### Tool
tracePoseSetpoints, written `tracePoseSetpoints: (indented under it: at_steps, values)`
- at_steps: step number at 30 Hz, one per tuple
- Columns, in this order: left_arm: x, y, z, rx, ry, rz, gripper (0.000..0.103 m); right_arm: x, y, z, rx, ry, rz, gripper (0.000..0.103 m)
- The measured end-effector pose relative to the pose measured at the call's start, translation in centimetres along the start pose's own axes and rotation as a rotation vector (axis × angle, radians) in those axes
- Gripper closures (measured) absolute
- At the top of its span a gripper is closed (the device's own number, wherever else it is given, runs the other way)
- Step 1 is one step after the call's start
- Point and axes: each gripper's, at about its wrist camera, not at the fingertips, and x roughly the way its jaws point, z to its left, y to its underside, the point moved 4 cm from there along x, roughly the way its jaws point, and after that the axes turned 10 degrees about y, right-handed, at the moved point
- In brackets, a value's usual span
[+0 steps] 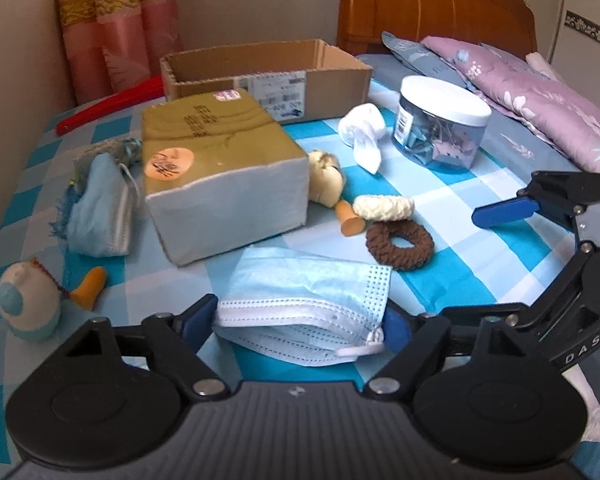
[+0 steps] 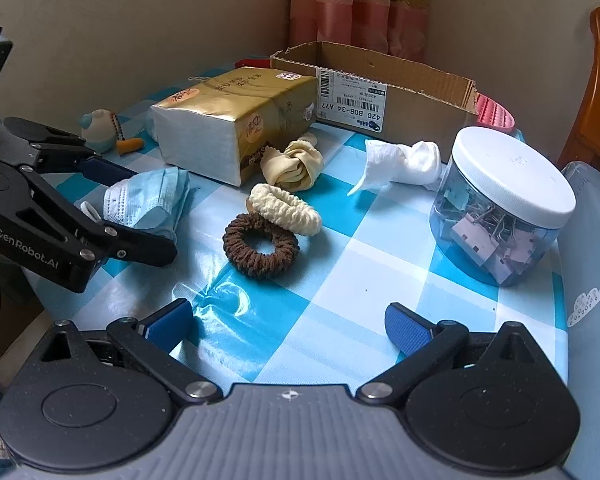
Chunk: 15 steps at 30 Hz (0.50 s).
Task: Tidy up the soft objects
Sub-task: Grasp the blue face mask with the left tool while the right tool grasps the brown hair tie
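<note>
while the left gripper brackets the stack of blue face masks just in front of the tissue pack, its fingers stand at either end of the stack; whether the pads already press it i cannot tell for sure, though they look to be touching. the right gripper hangs over bare checked cloth on the table, well in front of the tissue pack, fingers apart with nothing between them.

the cardboard box sits open just behind the tissue pack, likely the place for the soft things. the brown scrunchie and cream scrunchie lie to the right of the pack, near the knotted cloth at its corner.

the risk here is the stack itself: loose, thin masks may fan out or slip, so only the top ones lift and the rest drop. an ear loop trailing at the stack's end could snag on a finger. carrying over the tall tissue pack could also brush it and knock masks free.
</note>
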Motion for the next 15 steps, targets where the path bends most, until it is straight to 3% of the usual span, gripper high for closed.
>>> tracePoseSetpoints:
  at_steps: [6, 15]
  values:
    - [-1.5, 0.0, 0.9, -0.031, -0.05, -0.031, 0.023, 0.6, -0.9, 1.1, -0.036, -0.026, -0.004, 0.0]
    - [-2.8, 0.3, 2.0, -0.07, -0.088, -0.046, 0.023, 1.2, -2.8, 2.9, -0.073, -0.041, -0.022, 0.023]
